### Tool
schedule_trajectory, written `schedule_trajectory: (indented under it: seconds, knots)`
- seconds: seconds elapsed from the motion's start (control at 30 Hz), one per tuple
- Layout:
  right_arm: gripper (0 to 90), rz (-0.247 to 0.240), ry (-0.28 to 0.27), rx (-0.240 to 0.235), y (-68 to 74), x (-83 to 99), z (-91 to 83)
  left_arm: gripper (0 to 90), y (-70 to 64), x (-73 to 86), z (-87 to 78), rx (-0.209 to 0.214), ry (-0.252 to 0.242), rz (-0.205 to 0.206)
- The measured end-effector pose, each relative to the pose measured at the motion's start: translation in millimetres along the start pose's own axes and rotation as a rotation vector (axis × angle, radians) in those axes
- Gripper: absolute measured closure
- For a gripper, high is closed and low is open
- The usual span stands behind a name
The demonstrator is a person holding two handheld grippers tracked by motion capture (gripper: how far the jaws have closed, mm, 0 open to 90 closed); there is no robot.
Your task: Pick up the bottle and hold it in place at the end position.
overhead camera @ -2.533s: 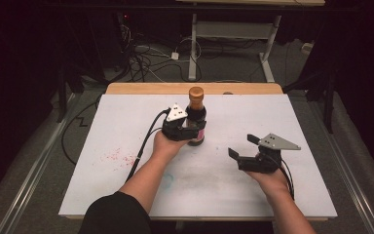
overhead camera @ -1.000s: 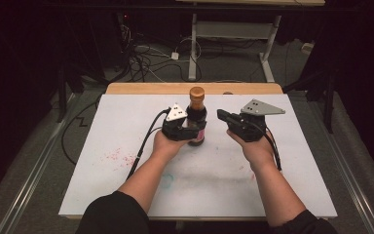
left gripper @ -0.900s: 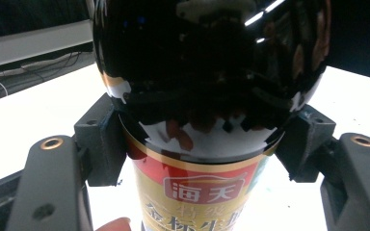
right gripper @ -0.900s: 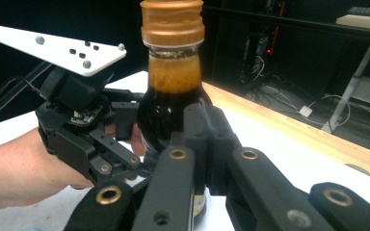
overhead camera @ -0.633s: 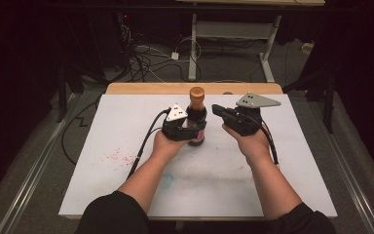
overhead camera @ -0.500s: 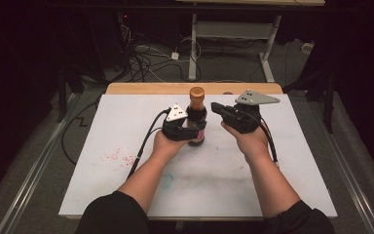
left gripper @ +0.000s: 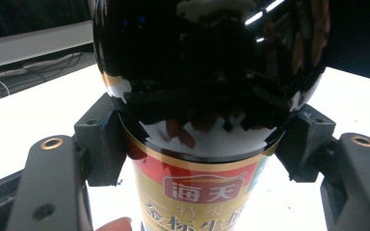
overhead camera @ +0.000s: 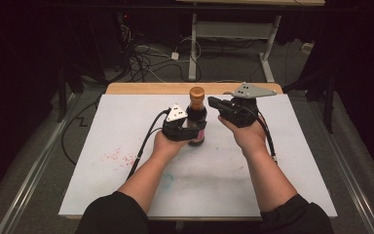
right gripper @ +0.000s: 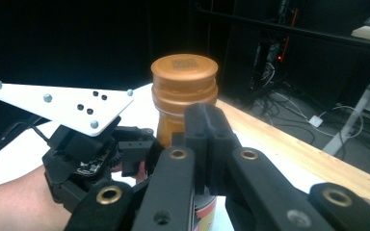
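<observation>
Standing upright on the white-topped table (overhead camera: 282,161), toward its far wooden edge: a dark glass sauce bottle (overhead camera: 196,122) with a round copper-orange cap (right gripper: 184,72). Wrapped around the bottle's lower body, a red and gold label (left gripper: 197,192) with white Chinese characters reading 海天 inside a red badge; below the badge, larger gold characters cut off by the frame and not legible in full. On the cap's flat top, a small square printed code, too fine to read.

Clamped on the bottle just under its shoulder, the left claw (left gripper: 197,144), one black pad pressed against each side of the glass above the label. Topped by a grey three-cornered plate (overhead camera: 177,113), with a black cable (overhead camera: 143,146) trailing back from the bottle toward the near-left of the table.

Just to the right of the bottle, level with its neck, the right claw (overhead camera: 213,103), jaws drawn together with nothing between them, tips close to the neck under the cap; contact with the glass not clear from the high view. Seen along its own jaws, the closed tips overlapping the neck below the cap.

Near-left of the bottle, a faint pink speckled stain (overhead camera: 117,156) on the table. Bare white surface on all sides of the bottle, widest toward the near edge; only a narrow wooden strip (overhead camera: 151,88) between the bottle and the far edge.
</observation>
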State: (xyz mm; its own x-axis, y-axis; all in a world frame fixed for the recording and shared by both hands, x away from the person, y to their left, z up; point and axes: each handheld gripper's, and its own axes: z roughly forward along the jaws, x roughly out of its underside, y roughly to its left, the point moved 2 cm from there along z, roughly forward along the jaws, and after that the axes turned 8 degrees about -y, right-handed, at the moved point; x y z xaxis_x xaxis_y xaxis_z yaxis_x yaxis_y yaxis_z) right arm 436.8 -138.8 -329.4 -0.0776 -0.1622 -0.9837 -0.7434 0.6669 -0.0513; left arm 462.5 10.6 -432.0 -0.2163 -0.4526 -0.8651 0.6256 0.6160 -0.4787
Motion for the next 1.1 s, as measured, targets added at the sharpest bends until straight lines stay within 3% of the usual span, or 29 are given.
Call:
schedule_trajectory:
  seconds: [1.1]
  knots:
    - [90.0,-0.067,0.089,-0.006,-0.9,-13.2,13.6,28.6,-1.0,1.4,-0.1,-0.004,-0.015,-0.001]
